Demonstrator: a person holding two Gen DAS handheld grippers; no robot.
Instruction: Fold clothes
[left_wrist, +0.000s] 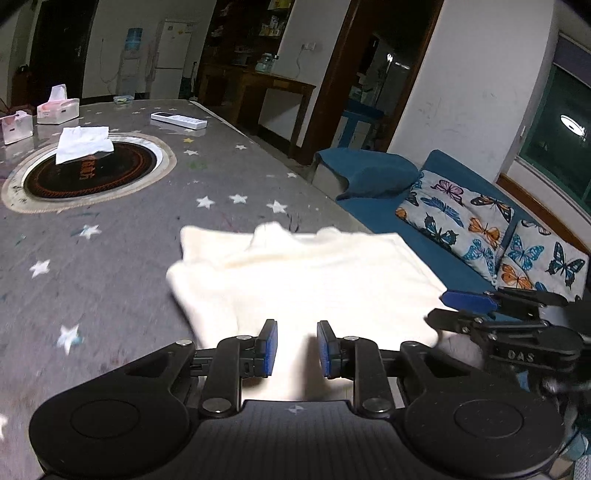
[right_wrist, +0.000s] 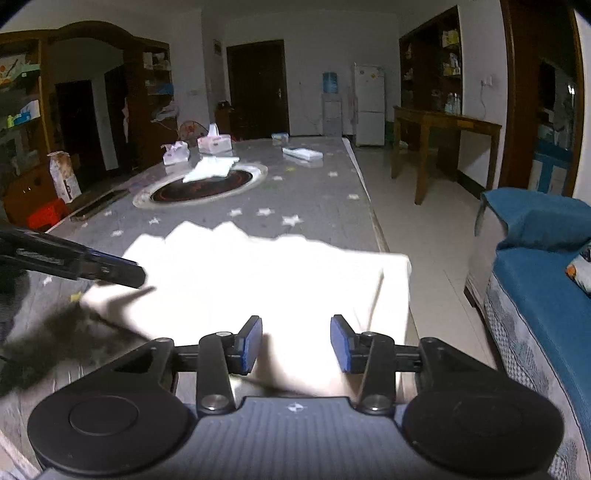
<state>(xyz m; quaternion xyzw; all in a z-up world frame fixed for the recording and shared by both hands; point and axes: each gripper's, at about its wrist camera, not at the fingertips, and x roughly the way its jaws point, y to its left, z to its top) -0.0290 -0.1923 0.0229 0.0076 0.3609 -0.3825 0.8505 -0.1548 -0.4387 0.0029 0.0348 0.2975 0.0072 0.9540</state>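
Observation:
A cream white garment (left_wrist: 306, 280) lies partly folded on the grey star-patterned table (left_wrist: 110, 266), near its right edge; it also shows in the right wrist view (right_wrist: 266, 273), overexposed. My left gripper (left_wrist: 296, 349) is open just above the garment's near edge, with cloth showing between its blue pads and nothing held. My right gripper (right_wrist: 296, 343) is open over the garment's near right part, also empty. The right gripper shows at the right in the left wrist view (left_wrist: 491, 314). The left gripper shows at the left in the right wrist view (right_wrist: 110, 269).
A round black hotplate ring (left_wrist: 92, 171) with a white cloth (left_wrist: 83, 142) on it sits mid-table. Tissue boxes (left_wrist: 57, 109) and a white remote (left_wrist: 179, 120) lie at the far end. A blue sofa (left_wrist: 461, 221) with butterfly cushions stands right of the table.

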